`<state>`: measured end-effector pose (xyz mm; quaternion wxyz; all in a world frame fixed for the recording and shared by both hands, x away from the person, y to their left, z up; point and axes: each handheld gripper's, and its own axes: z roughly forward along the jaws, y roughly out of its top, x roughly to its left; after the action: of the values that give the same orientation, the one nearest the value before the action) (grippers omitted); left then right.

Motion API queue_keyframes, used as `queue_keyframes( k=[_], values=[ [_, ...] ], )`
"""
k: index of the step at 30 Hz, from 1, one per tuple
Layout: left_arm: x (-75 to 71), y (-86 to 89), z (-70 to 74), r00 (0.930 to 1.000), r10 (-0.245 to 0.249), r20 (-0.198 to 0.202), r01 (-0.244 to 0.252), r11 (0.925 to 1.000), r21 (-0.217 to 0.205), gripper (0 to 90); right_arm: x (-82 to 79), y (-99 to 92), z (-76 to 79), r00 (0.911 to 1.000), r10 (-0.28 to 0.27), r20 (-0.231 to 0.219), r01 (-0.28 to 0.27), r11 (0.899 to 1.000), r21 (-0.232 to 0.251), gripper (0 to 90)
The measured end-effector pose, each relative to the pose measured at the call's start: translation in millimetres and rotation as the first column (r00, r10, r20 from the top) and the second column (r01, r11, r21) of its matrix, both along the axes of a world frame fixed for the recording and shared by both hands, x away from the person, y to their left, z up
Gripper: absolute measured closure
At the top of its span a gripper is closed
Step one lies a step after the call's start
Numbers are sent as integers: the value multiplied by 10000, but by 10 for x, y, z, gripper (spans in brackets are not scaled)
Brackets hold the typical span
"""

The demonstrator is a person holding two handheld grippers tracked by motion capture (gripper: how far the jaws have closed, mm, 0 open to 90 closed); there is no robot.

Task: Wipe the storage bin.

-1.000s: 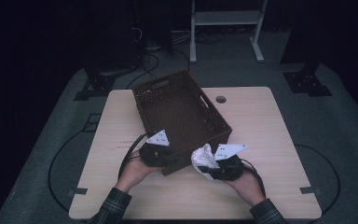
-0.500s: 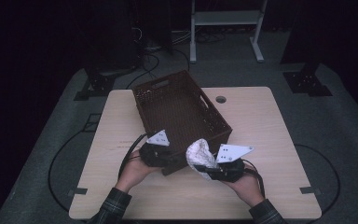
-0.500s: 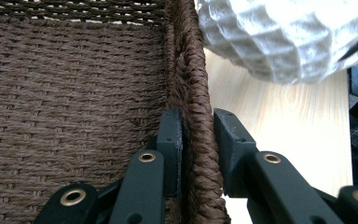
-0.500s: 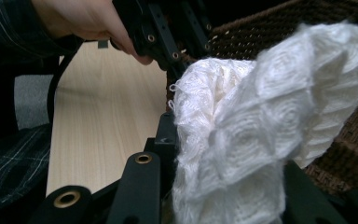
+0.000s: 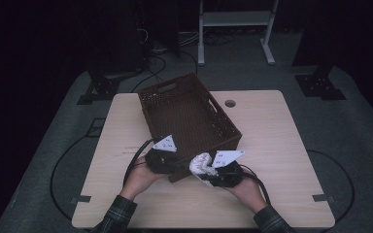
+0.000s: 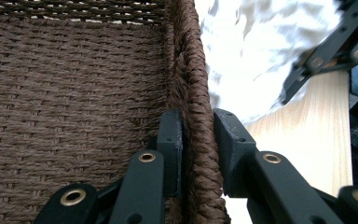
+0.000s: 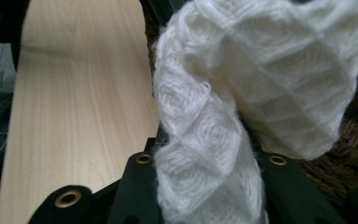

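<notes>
A brown woven basket (image 5: 189, 114) stands slantwise in the middle of the table. My left gripper (image 5: 171, 164) is shut on its near rim; in the left gripper view the two pads (image 6: 170, 140) squeeze the braided edge (image 6: 196, 93) from both sides. My right gripper (image 5: 217, 171) is shut on a white knitted cloth (image 5: 201, 165), held just outside the basket's near wall. In the right gripper view the cloth (image 7: 242, 93) bulges up from between the jaws and hides most of them. In the left gripper view the cloth (image 6: 251, 51) lies right of the rim.
The light wooden table (image 5: 281, 145) has bare room to the right and left of the basket. A round hole (image 5: 230, 103) sits near its far edge. Cables trail from both grippers toward the person's hands (image 5: 138, 179).
My right gripper has carried the white cloth a little to the left, closer to the left gripper and the basket's near corner. The left gripper and the basket have stayed put.
</notes>
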<state>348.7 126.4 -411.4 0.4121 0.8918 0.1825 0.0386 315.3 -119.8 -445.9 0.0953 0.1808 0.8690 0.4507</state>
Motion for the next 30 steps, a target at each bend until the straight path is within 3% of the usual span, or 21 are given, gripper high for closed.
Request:
queue_keyframes(
  k=[11, 18, 28, 30],
  values=[
    [2, 0, 0, 10000, -18, 13, 18, 10000, 15, 722, 58, 131, -144, 9989, 57, -469, -75, 9992, -388, 697],
    [3, -1, 2, 10000, -19, 8, 19, 10000, 22, 722, 35, 218, -167, 9985, 235, -493, -255, 9989, -397, 698],
    [7, 1, 3, 10000, -70, 37, 70, 10000, 48, 722, -24, 460, -279, 9924, 934, -800, -979, 9937, -539, 697],
    [-5, -9, -4, 10000, 57, -61, -58, 9999, -113, 722, -58, 518, -308, 9898, 1086, -920, -1142, 9918, -578, 697]
  ],
)
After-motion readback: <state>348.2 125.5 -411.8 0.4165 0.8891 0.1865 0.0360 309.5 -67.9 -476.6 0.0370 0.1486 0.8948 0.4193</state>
